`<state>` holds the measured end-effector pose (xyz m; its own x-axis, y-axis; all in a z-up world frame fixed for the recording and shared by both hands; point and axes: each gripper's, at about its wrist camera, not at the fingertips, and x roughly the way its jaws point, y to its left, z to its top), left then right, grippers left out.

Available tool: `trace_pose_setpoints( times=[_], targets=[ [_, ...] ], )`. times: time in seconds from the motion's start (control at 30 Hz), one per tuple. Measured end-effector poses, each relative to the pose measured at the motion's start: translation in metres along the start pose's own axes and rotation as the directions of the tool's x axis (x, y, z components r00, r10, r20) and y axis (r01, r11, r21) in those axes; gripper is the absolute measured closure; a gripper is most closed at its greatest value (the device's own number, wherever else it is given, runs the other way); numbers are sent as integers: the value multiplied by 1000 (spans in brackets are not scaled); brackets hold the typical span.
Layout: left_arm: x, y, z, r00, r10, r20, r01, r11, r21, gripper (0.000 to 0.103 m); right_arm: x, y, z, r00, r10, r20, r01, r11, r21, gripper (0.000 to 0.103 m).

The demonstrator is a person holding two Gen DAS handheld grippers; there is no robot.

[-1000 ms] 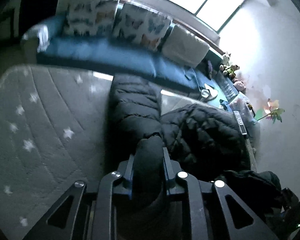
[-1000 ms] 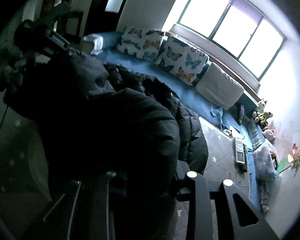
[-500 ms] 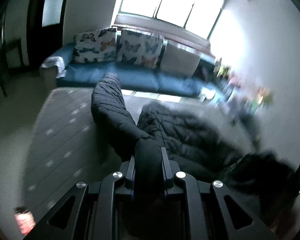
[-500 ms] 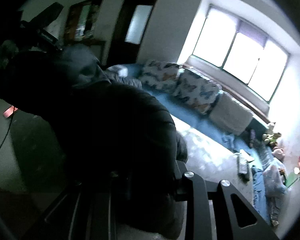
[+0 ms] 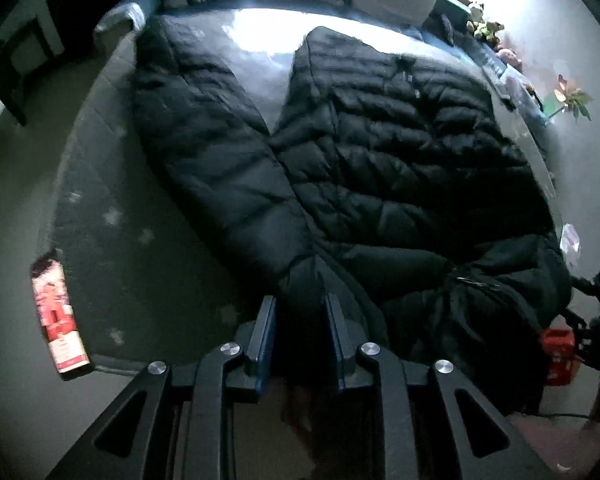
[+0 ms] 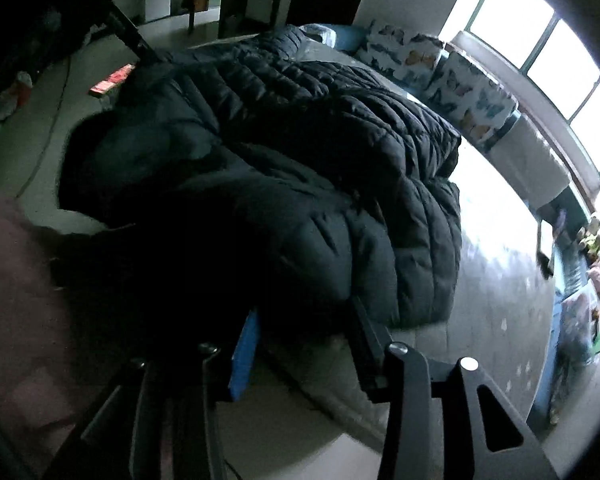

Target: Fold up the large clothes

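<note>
A large black puffer jacket [image 5: 380,140] lies spread flat on a grey star-patterned rug [image 5: 112,208], one sleeve angled out to the left. My left gripper [image 5: 300,300] points steeply down at the jacket's near edge. A fold of black fabric fills the gap between its fingers, and the jaws are opening. In the right wrist view the jacket [image 6: 300,160] bulges over my right gripper [image 6: 306,320]. Its jaws are opening, fabric drapes across the tips, and the blue pad [image 6: 244,360] shows bare.
A blue sofa with butterfly cushions [image 6: 460,80] runs along the rug's far side under the windows. A red and white box [image 5: 56,316] lies at the rug's left edge. A red object [image 5: 556,352] and dark gear sit at the right. Furniture legs stand behind the jacket [image 6: 236,4].
The jacket hung bunched in front of both cameras; now it is laid out flat on the rug. Both grippers have swung back and tilted down, and their fingers stand wider apart.
</note>
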<state>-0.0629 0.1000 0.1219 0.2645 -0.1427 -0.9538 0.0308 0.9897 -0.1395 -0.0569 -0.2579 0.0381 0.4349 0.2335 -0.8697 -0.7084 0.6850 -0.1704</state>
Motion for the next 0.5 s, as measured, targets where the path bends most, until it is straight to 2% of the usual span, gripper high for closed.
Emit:
trace_pose_setpoints(
  times=[0.07, 0.13, 0.17, 0.2, 0.23, 0.27, 0.37, 0.43, 0.5],
  targets=[
    [-25, -2, 7, 999, 20, 47, -22, 999, 26, 77, -16, -12, 0, 999, 37, 25, -38, 998, 54, 57],
    [-46, -5, 19, 995, 18, 101, -21, 999, 34, 77, -30, -23, 5, 998, -9, 67, 3, 995, 97, 54],
    [-54, -7, 27, 992, 6, 122, -11, 999, 45, 75, -34, -31, 11, 994, -60, 94, 49, 992, 113, 43],
    [-60, -12, 34, 989, -7, 145, 0, 999, 51, 73, -36, -40, 16, 987, -103, 121, 86, 987, 132, 25],
    [-61, -14, 43, 987, -19, 160, 11, 998, 55, 67, -34, -51, 24, 976, -149, 156, 123, 979, 163, 19],
    [-62, -17, 55, 984, -35, 173, 24, 998, 62, 62, -30, -63, 31, 969, -165, 185, 129, 973, 192, 17],
    [-54, -19, 94, 977, -50, 206, 38, 997, 65, 59, 1, -108, 56, 970, -134, 203, 71, 954, 291, 17],
    [-38, -16, 120, 978, -64, 196, 56, 997, 47, 59, 31, -142, 71, 977, -120, 175, 52, 935, 352, 17],
    [-21, -10, 142, 982, -71, 174, 69, 998, 15, 59, 66, -177, 86, 988, -90, 127, 26, 898, 438, 17]
  ],
)
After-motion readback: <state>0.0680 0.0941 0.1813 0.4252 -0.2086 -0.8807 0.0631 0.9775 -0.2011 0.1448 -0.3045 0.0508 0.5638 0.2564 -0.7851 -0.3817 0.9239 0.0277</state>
